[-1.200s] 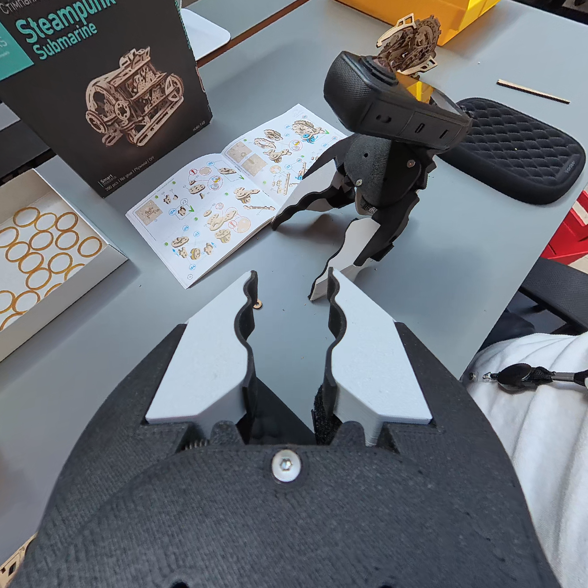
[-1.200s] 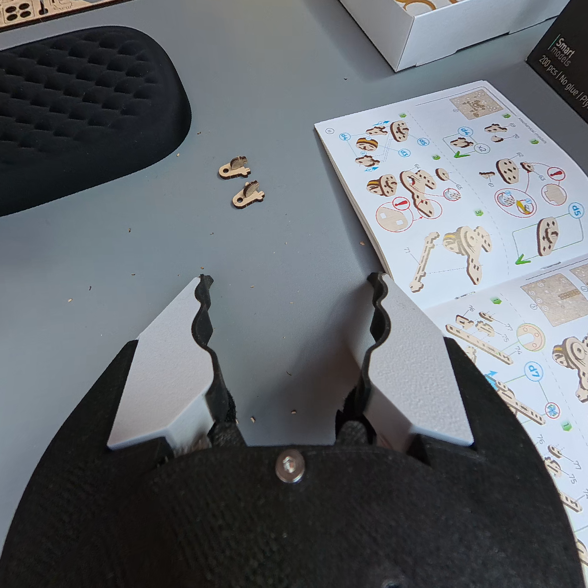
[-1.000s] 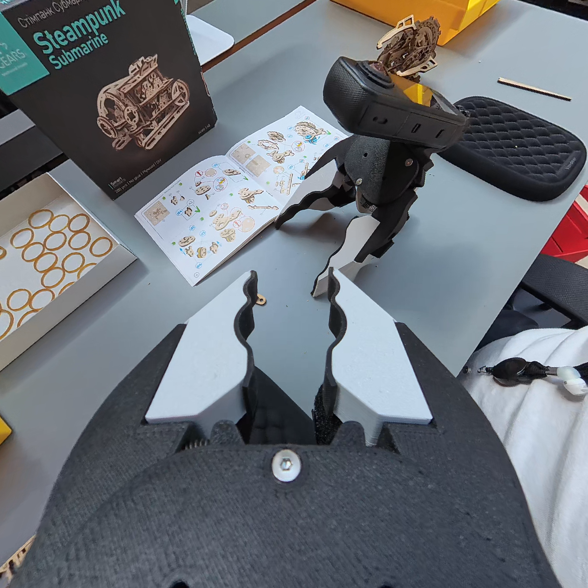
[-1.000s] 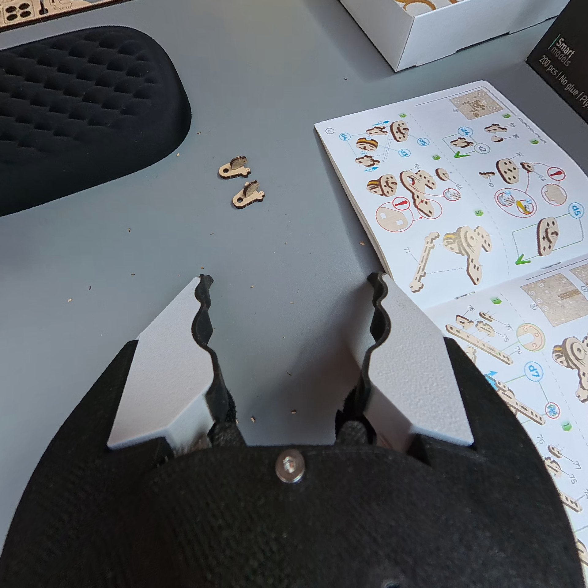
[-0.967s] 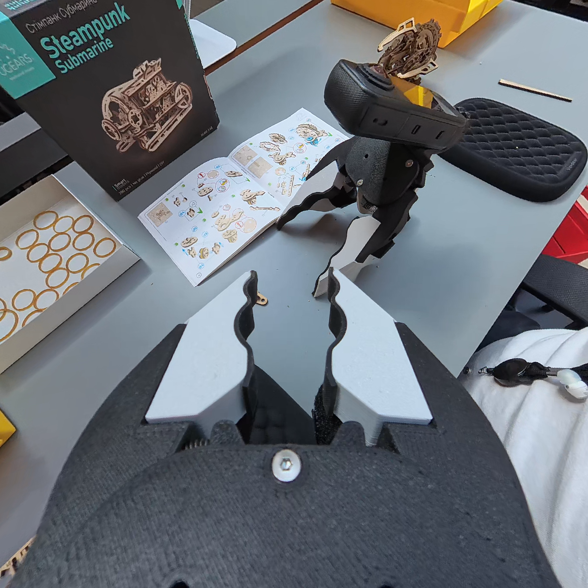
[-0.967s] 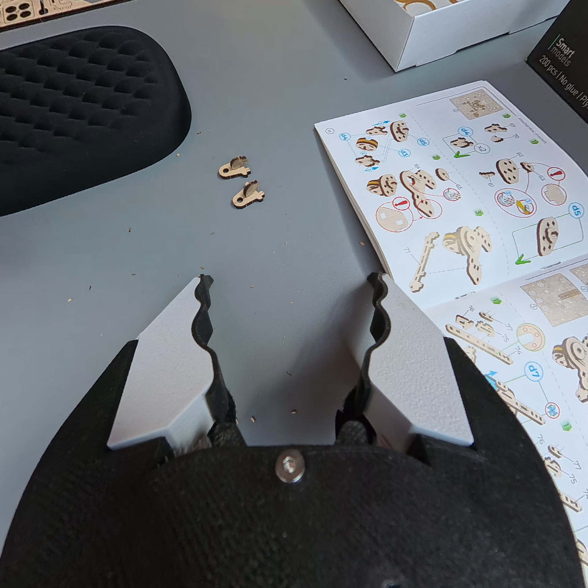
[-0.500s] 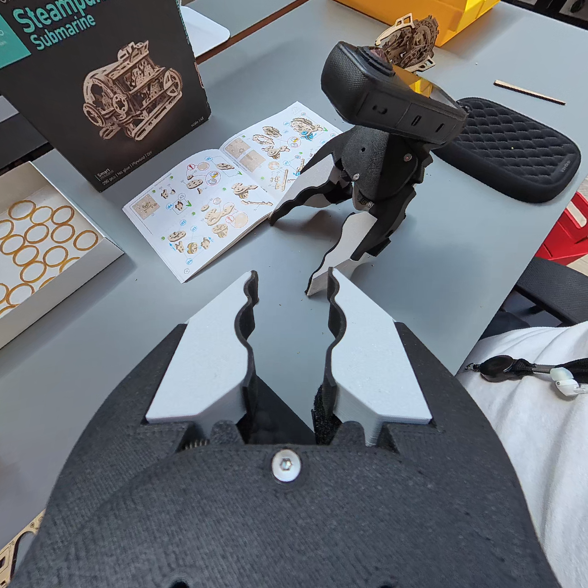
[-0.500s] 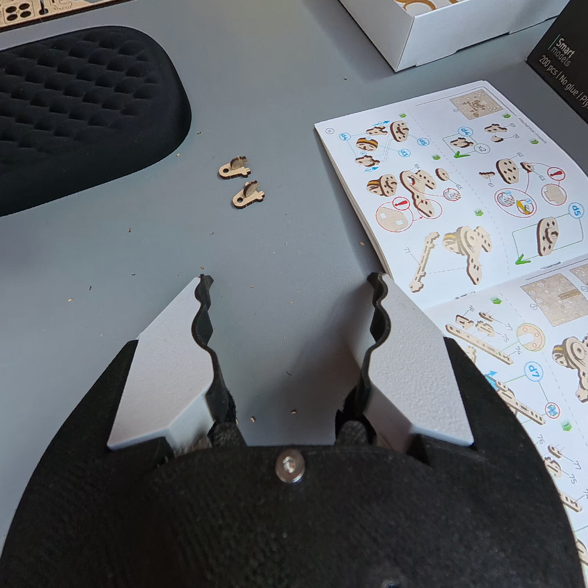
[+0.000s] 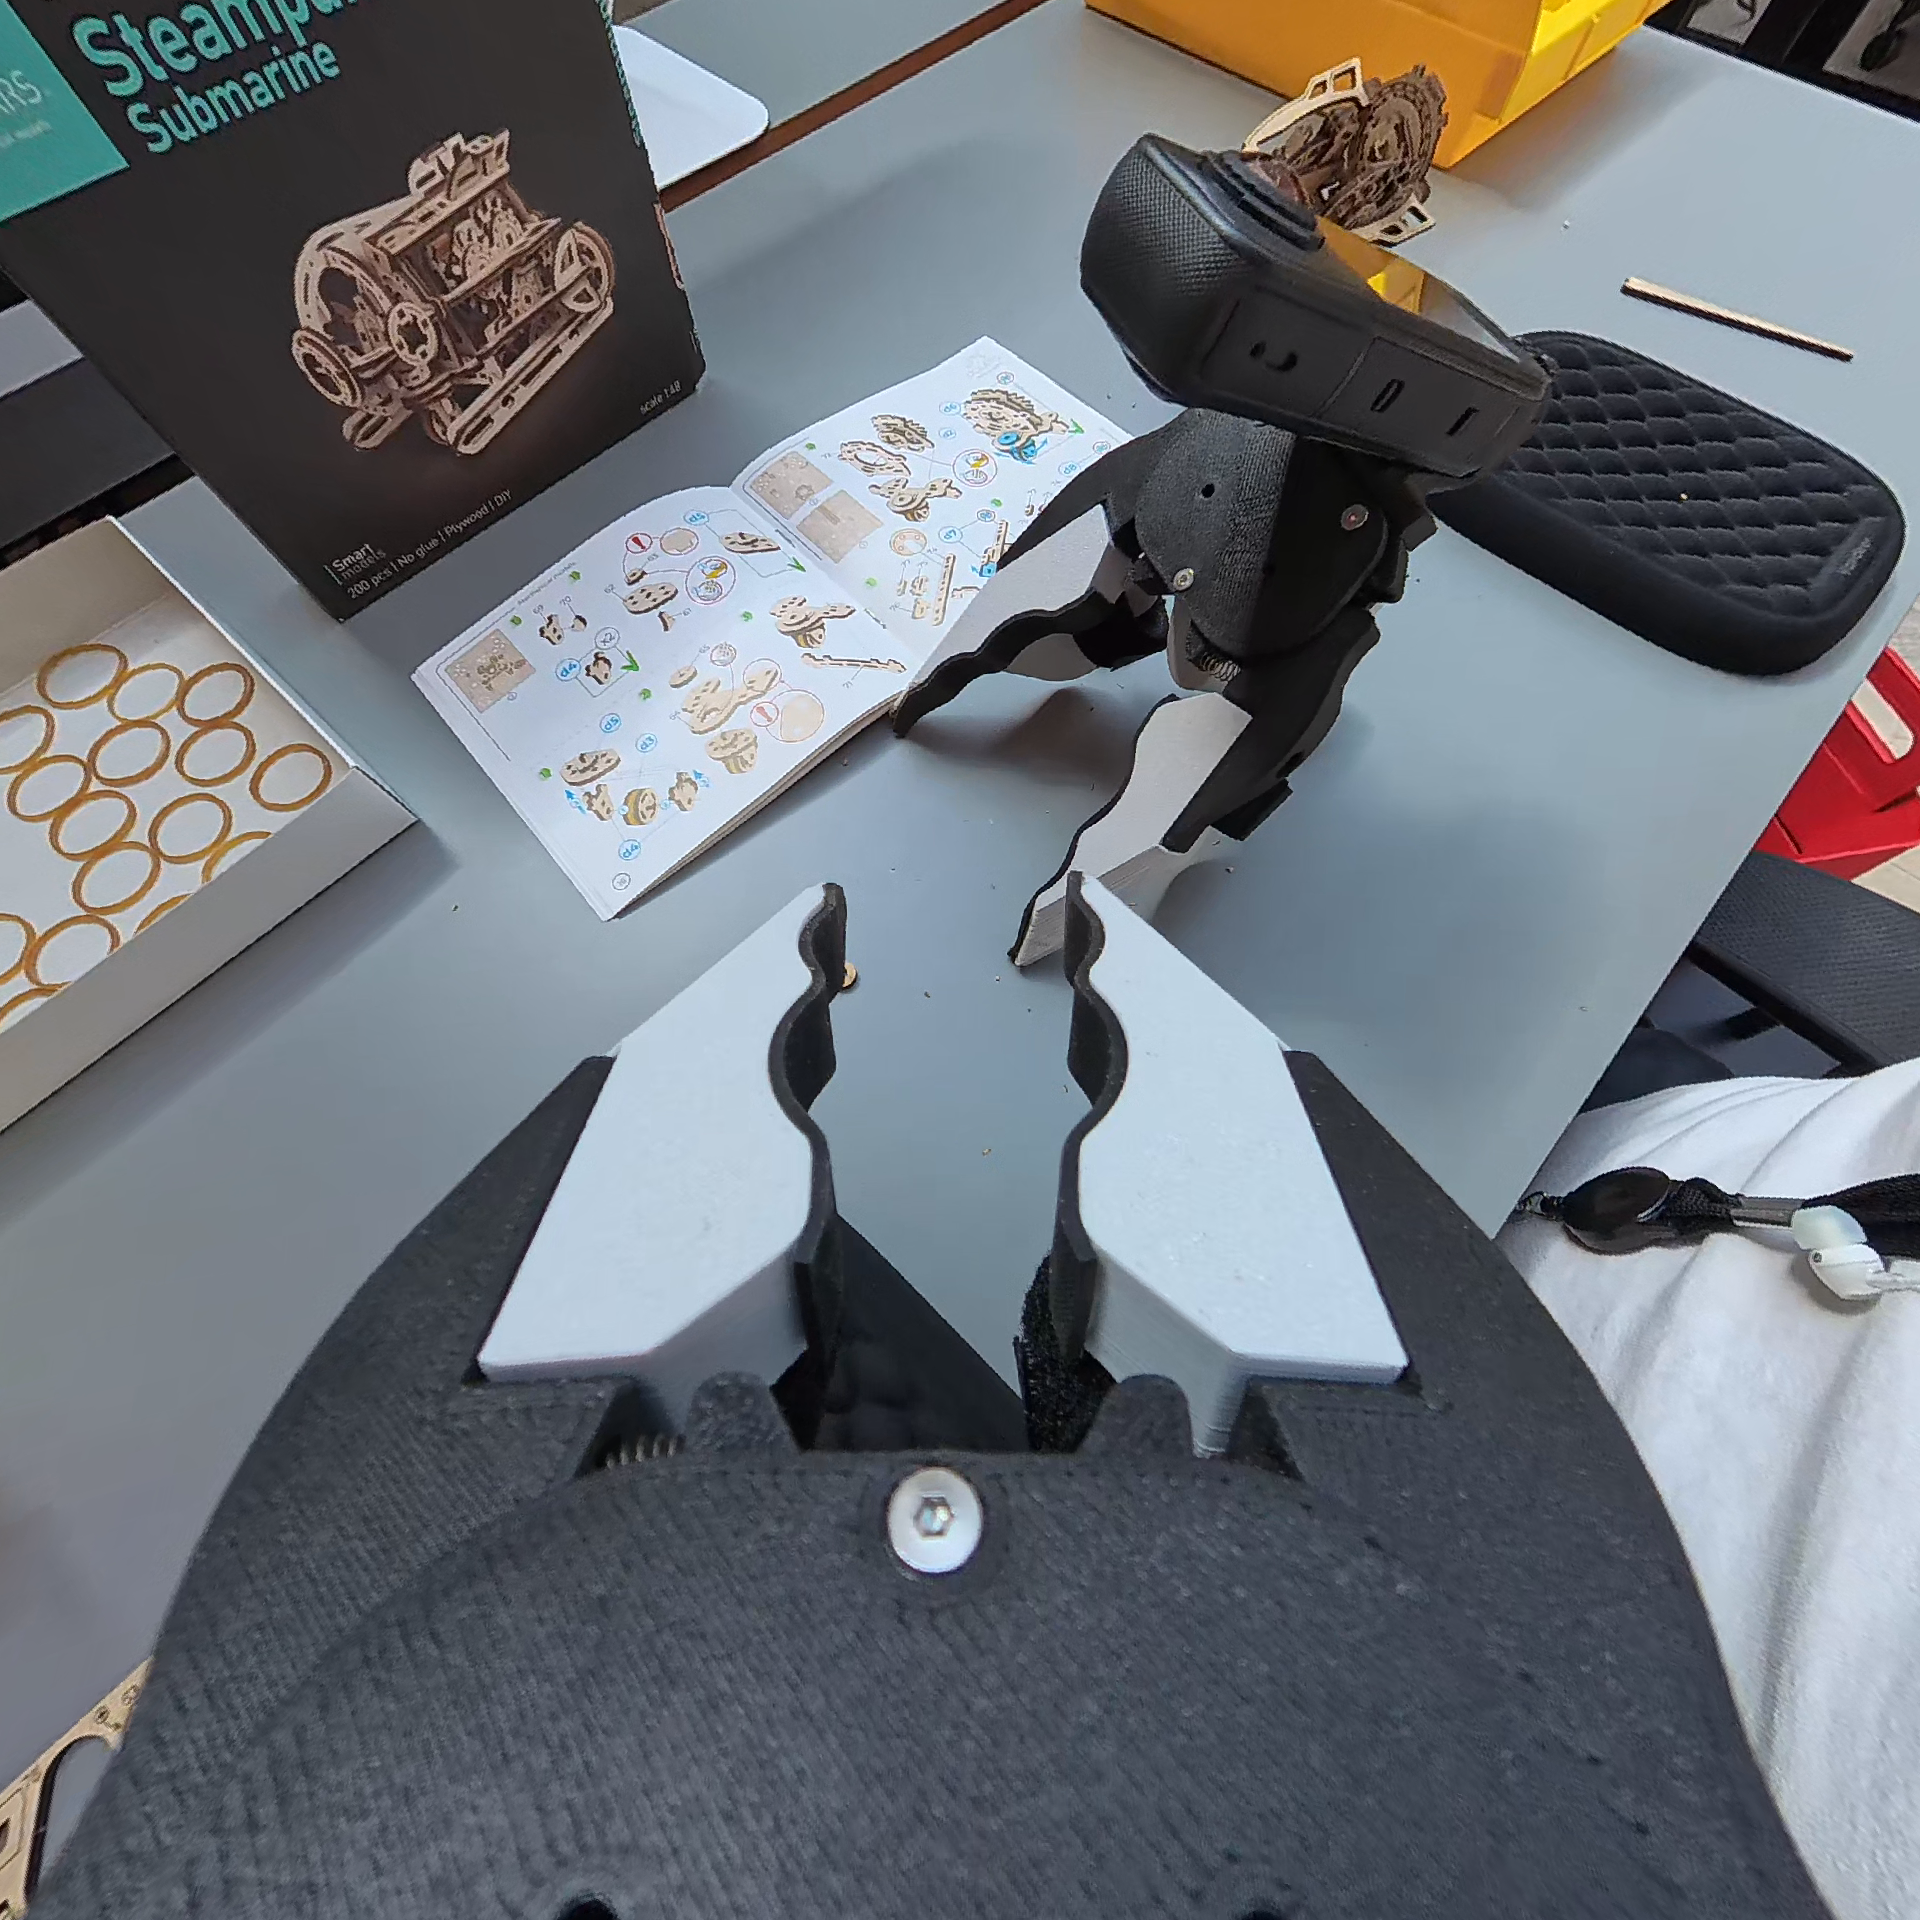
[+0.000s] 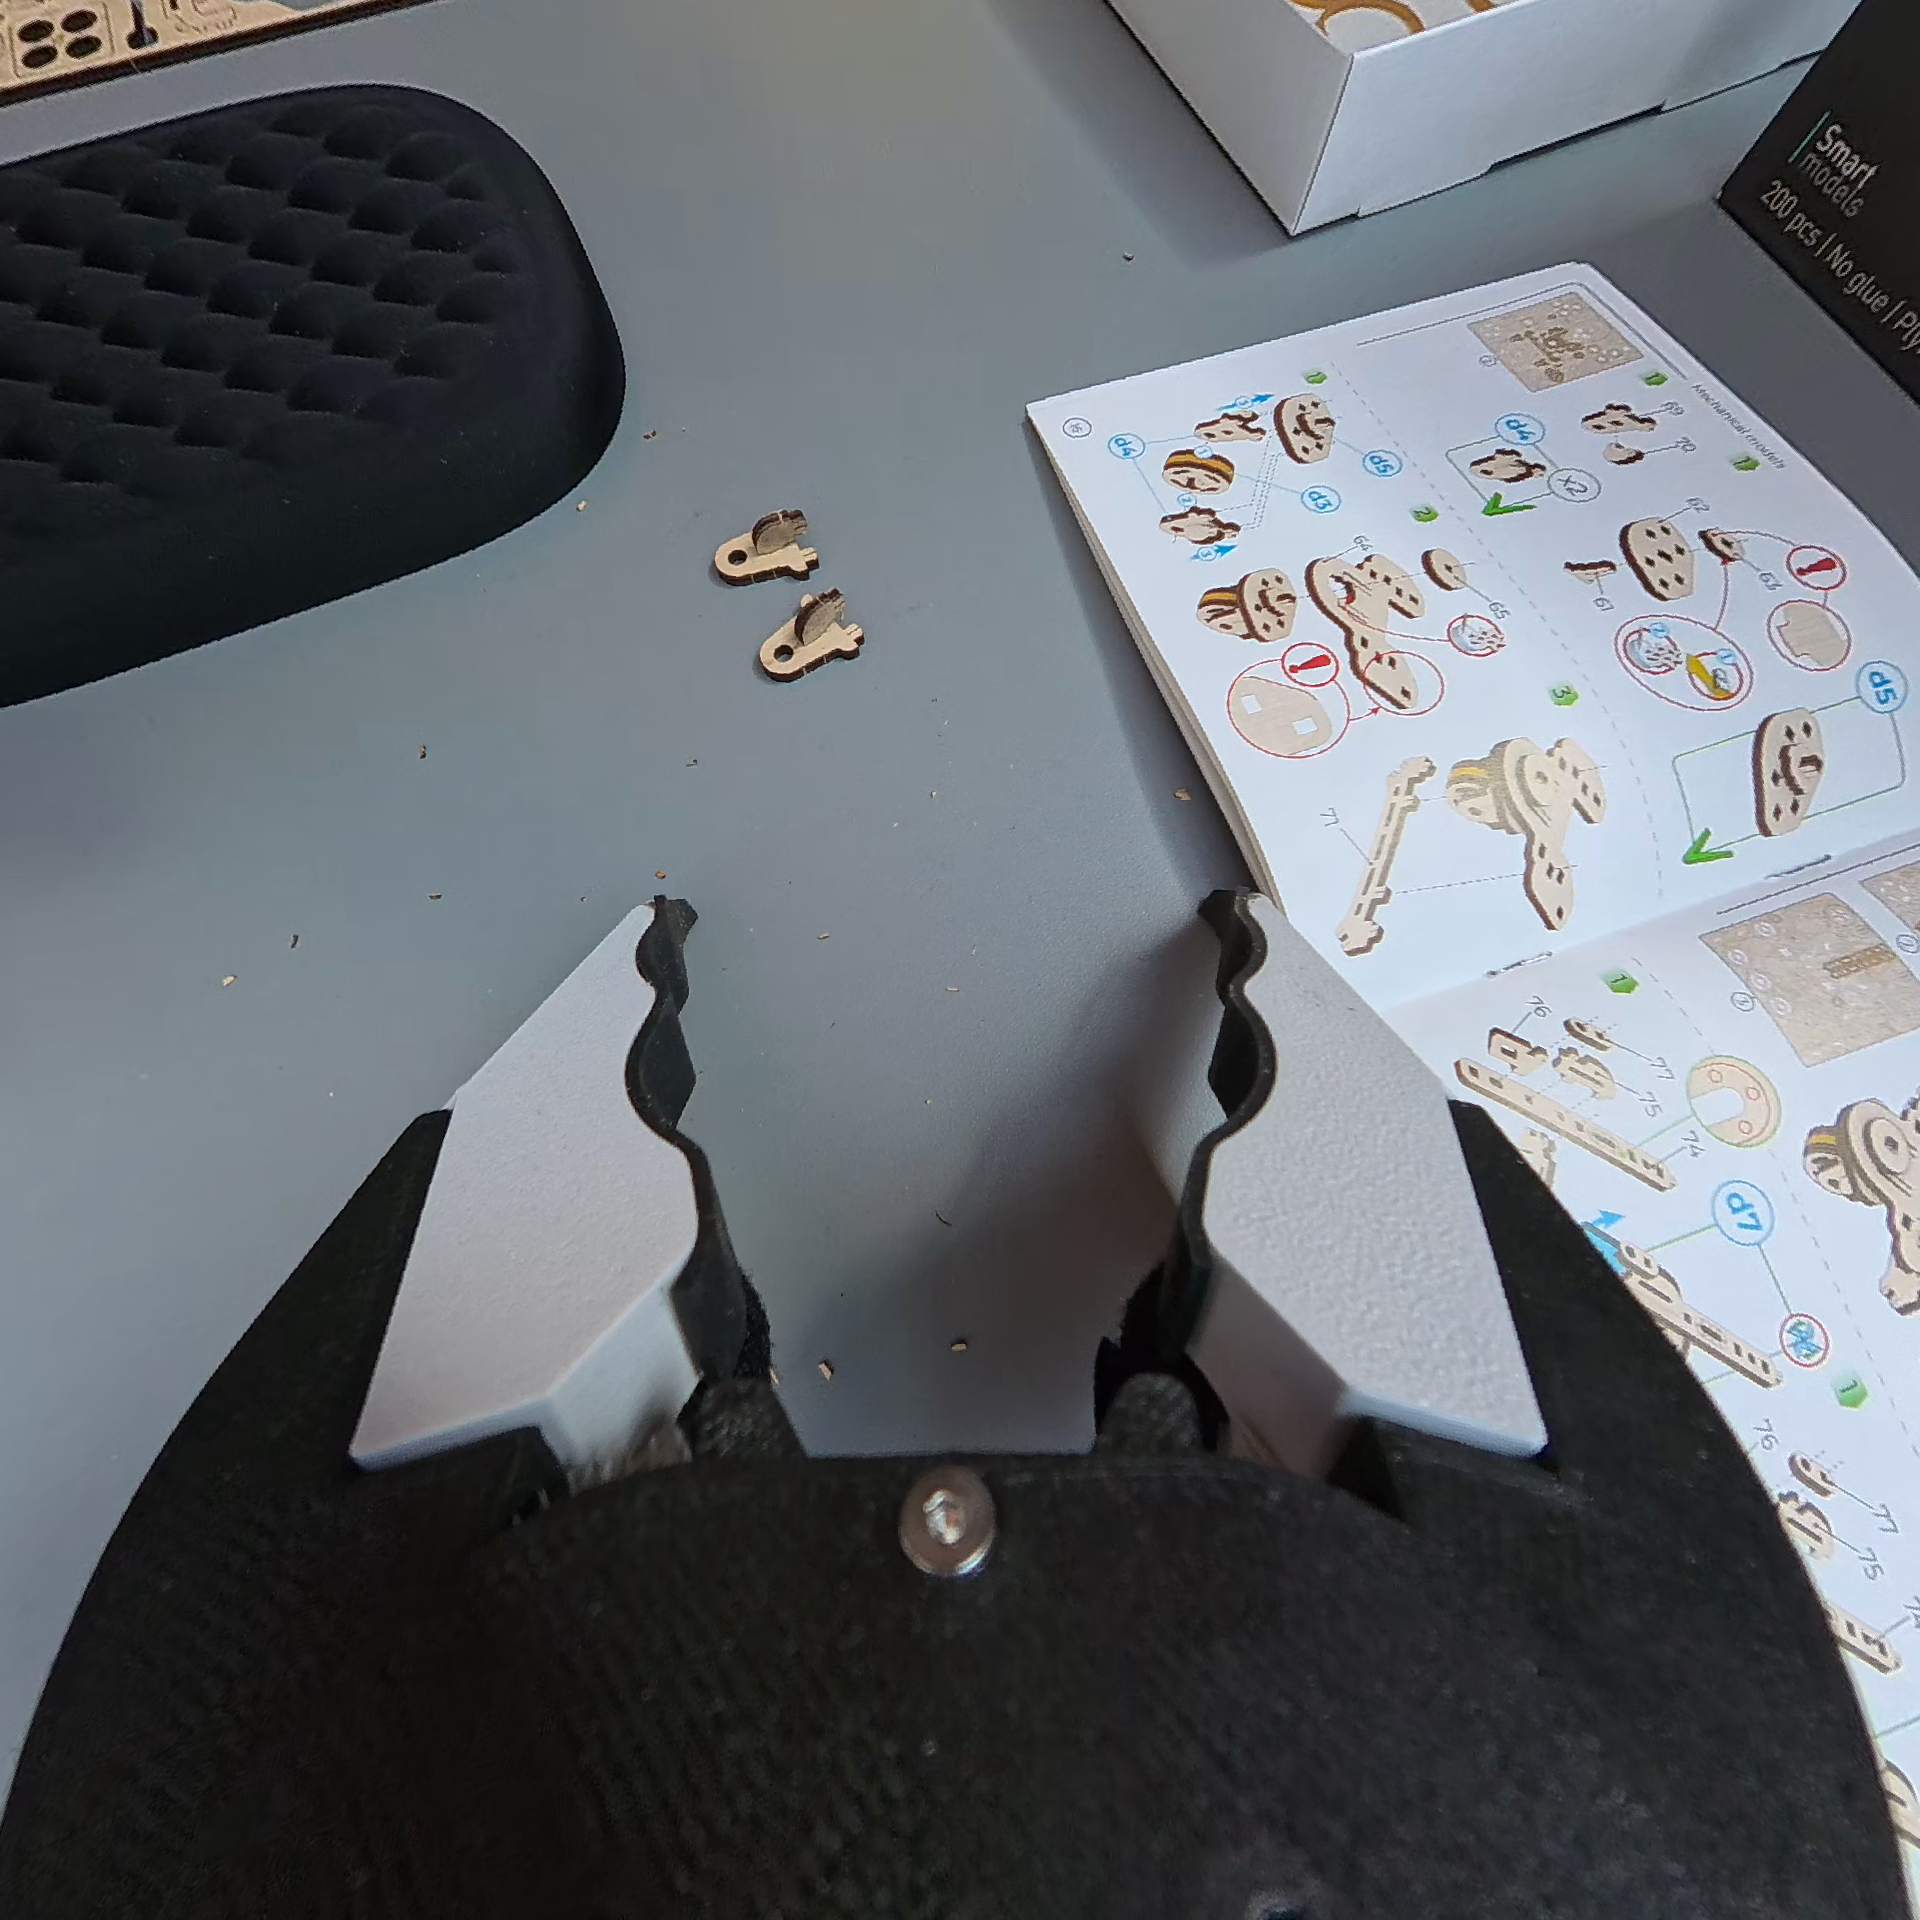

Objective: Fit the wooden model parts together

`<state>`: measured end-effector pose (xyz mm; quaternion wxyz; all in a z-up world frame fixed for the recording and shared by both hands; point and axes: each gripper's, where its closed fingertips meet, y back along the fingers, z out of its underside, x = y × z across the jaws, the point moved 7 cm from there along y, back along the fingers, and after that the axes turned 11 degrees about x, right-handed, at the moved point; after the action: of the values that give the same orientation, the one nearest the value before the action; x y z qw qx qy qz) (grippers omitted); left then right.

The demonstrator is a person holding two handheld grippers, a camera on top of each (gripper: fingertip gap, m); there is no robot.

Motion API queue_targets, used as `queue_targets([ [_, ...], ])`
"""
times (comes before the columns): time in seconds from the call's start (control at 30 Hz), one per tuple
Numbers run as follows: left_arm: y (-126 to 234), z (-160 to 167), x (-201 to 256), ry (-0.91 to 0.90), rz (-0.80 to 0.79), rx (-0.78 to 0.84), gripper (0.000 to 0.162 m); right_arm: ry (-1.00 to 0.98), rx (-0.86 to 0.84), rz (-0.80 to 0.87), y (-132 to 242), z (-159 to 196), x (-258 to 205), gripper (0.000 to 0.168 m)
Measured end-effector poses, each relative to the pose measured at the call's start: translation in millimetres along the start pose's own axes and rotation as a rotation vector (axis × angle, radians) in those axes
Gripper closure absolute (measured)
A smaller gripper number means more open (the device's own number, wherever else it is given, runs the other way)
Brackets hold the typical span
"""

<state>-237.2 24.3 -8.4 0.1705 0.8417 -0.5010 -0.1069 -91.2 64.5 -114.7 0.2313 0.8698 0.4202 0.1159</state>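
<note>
Two small wooden keyhole-shaped parts [image 10: 764,551] [image 10: 810,634] lie side by side on the grey table, ahead of my right gripper [image 10: 945,909]. It is open wide, empty, with its tips down on the table, and it also shows in the left wrist view [image 9: 966,831]. My left gripper [image 9: 948,914] is open more narrowly and empty, held above the table and pointing at the right gripper. One small wooden part [image 9: 847,974] peeks out beside its left finger. A partly built wooden model [image 9: 1351,135] stands at the far side.
An open instruction booklet [image 10: 1507,675] lies right of the parts, a black padded mat [image 10: 260,364] left of them. The black kit box [image 9: 343,260], a white tray of rubber rings [image 9: 135,779], a yellow bin [image 9: 1403,52], a wooden stick [image 9: 1735,317] and a person's white clothing [image 9: 1766,1455] surround the table.
My left gripper has wavered slightly over the table, and the small wooden part beside its left finger shows again. The right gripper has not moved. Both stay open.
</note>
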Motion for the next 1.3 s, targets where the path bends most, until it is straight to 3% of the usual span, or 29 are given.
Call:
queue_targets([
  [1.3, 5.0, 17.0, -36.2, 0.077, -0.048, 0.066, 0.121, -0.002, -0.001, 0.001, -0.7, -0.3, -0.1, 0.064],
])
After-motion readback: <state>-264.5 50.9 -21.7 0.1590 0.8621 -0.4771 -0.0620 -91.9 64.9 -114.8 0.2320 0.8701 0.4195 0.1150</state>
